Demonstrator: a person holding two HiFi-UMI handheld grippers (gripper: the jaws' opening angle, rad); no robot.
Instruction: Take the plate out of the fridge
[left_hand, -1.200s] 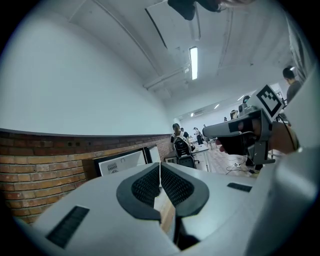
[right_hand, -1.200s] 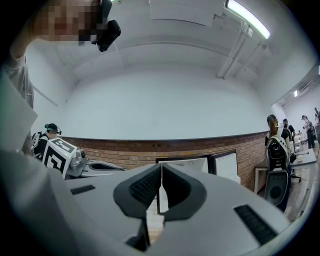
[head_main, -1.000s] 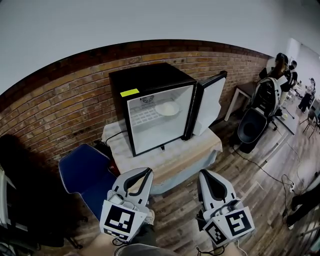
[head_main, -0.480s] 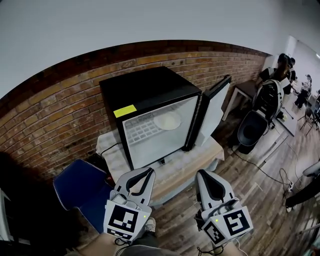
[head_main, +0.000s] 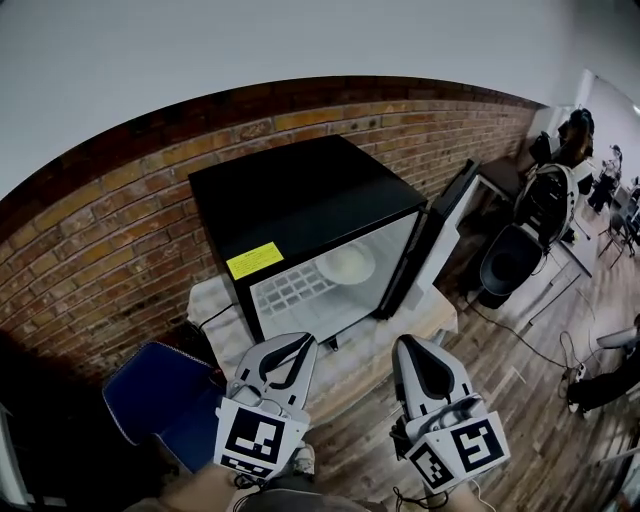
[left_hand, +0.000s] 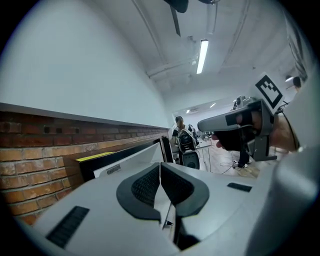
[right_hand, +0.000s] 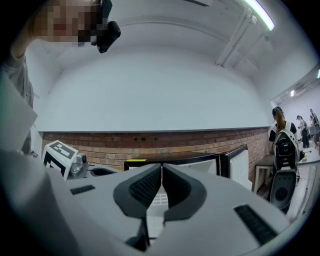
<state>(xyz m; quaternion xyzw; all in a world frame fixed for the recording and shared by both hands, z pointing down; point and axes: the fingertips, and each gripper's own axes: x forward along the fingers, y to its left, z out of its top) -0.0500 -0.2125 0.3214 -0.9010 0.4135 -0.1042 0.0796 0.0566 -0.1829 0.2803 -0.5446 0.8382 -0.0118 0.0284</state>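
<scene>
A black mini fridge (head_main: 300, 205) stands on a cloth-covered table with its door (head_main: 447, 228) swung open to the right. A white plate (head_main: 346, 264) lies on the wire shelf inside, toward the right. My left gripper (head_main: 300, 345) and right gripper (head_main: 407, 349) hover side by side in front of the table, short of the fridge opening. Both are shut with nothing between the jaws. In the left gripper view the jaws (left_hand: 160, 165) meet, with the fridge top (left_hand: 117, 160) beyond. The right gripper view shows closed jaws (right_hand: 162, 167) and the fridge (right_hand: 175, 162) ahead.
A blue chair (head_main: 160, 400) sits left of the table (head_main: 425, 315). A brick wall (head_main: 120, 230) runs behind the fridge. A black chair (head_main: 505, 265) and desks with people stand at the right. The floor is wood planks (head_main: 520, 370).
The view has moved closer to the fridge, which now looks larger and is seen more from above. Both grippers stay shut and keep their places in the frame.
</scene>
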